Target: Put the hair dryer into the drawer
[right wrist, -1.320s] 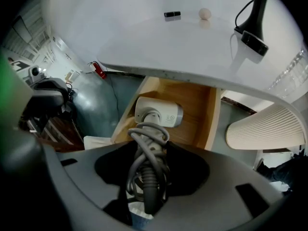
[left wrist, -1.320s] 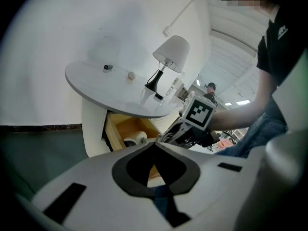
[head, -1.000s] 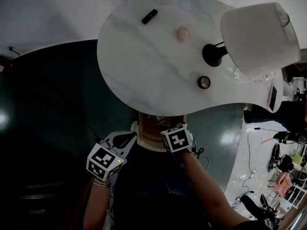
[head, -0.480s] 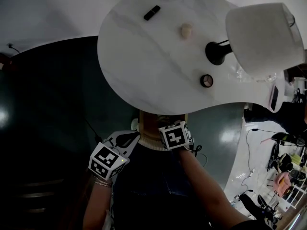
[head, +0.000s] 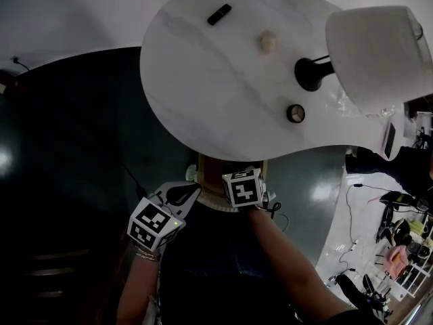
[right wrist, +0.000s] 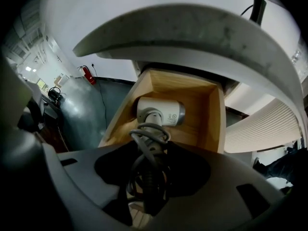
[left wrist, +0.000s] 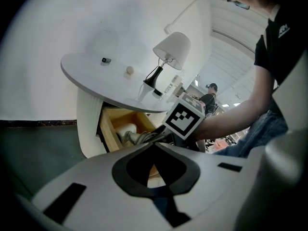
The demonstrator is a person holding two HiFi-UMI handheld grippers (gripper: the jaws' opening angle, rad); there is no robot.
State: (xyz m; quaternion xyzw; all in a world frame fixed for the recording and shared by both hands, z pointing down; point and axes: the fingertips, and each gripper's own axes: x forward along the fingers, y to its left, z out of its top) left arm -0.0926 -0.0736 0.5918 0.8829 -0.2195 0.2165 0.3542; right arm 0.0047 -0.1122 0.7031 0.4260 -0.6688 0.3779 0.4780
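Note:
The white hair dryer (right wrist: 161, 110) lies inside the open wooden drawer (right wrist: 211, 119) under the white table top. Its handle and coiled grey cord run back between the jaws of my right gripper (right wrist: 150, 160), which is shut on them. In the head view the right gripper (head: 235, 176) reaches into the drawer (head: 203, 162) just below the table edge. My left gripper (head: 188, 191) hangs to the left of the drawer, its jaws shut with nothing in them. In the left gripper view the left gripper (left wrist: 155, 146) faces the drawer (left wrist: 111, 129) from the side, where the hair dryer (left wrist: 127, 130) shows.
On the white oval table (head: 203, 93) stand a lamp (head: 375, 46), a small black object (head: 219, 13), a beige knob (head: 268, 41) and a small round tin (head: 295, 114). The table overhangs the drawer closely. Dark green floor lies to the left, cables and clutter to the right.
Both grippers have edged slightly up towards the drawer, and the left one has also moved a little to the right. The right gripper still holds the hair dryer.

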